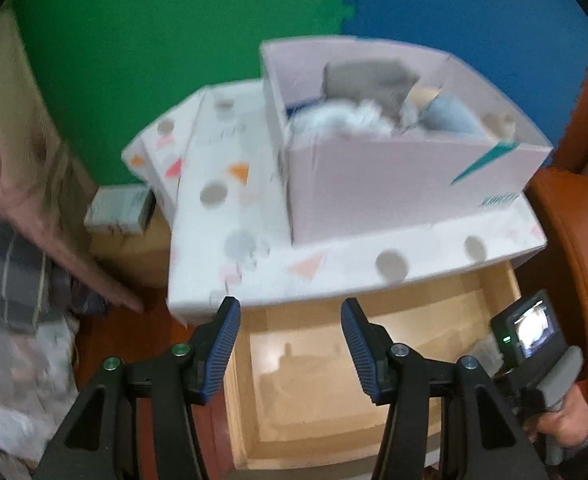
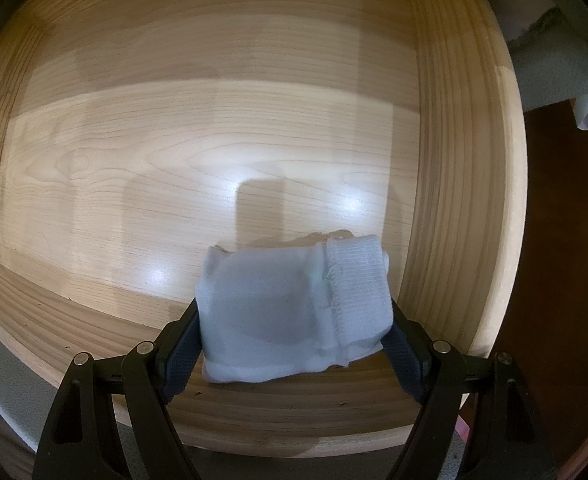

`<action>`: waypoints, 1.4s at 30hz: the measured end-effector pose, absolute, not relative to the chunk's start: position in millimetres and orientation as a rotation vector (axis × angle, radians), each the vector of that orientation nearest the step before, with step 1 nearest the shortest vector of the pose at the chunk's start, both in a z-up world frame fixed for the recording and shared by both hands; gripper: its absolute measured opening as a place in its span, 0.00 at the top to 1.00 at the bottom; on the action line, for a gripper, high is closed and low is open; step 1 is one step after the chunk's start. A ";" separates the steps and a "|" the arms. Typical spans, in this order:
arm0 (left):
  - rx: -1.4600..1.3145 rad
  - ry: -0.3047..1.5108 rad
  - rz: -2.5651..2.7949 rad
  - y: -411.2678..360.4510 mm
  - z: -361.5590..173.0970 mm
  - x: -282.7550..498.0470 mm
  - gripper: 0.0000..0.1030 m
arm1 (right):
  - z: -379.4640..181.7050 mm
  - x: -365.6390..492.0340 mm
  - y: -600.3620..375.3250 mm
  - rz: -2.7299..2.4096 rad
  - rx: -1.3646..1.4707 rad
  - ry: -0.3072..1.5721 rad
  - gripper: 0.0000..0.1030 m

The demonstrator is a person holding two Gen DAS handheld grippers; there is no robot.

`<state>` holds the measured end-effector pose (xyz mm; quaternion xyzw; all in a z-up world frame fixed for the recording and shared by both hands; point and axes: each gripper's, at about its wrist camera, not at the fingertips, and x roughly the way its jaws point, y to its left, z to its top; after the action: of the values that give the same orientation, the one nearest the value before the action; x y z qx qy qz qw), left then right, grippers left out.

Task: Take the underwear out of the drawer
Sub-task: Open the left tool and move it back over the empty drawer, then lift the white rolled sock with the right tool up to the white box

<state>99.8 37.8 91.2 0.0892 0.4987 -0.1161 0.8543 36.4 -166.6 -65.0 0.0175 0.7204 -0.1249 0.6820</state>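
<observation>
Right gripper [image 2: 294, 320] pinching folded underwear [image 2: 294, 312] in drawer [image 2: 465, 160] near-right corner — long axis across jaws; left gripper [image 1: 290, 344] spread, empty, farther off.

Pink box [image 1: 373, 184] (clothes inside) on spotted box [image 1: 230, 208].

The left wrist camera rides just behind the left gripper [image 1: 290, 344] and looks steeply down and forward from well above, taking in the open wooden drawer [image 1: 373, 380], a spotted white box [image 1: 254, 216] beyond it and the green and blue foam mat [image 1: 174, 60] farther off. The right wrist camera sits behind the right gripper [image 2: 294, 328], faces straight down and hangs close inside the drawer [image 2: 214, 140], whose floor and walls fill its view. Both views share the drawer; the left one also catches the right gripper's camera unit [image 1: 529, 332] at its lower right edge
</observation>
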 end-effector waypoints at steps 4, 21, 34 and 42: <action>0.125 1.118 -0.222 46.1 52.6 93.8 0.48 | -65.6 36.7 -165.5 -0.281 0.035 1.616 0.24; -0.010 1.210 -0.237 57.0 -16.8 62.2 0.48 | -66.6 36.4 -164.8 -0.283 0.038 1.615 0.24; 0.044 1.182 -0.207 52.1 -15.2 51.5 0.48 | -67.2 36.0 -165.6 -0.284 0.045 1.612 0.24; 0.070 1.181 -0.205 47.5 -17.0 50.9 0.48 | -63.9 34.0 -165.3 -0.285 0.038 1.594 0.25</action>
<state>50.9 47.5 -17.0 0.0331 0.5558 -0.0964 0.8250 34.0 -165.3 -63.9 0.0169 0.7128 -0.1274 0.6895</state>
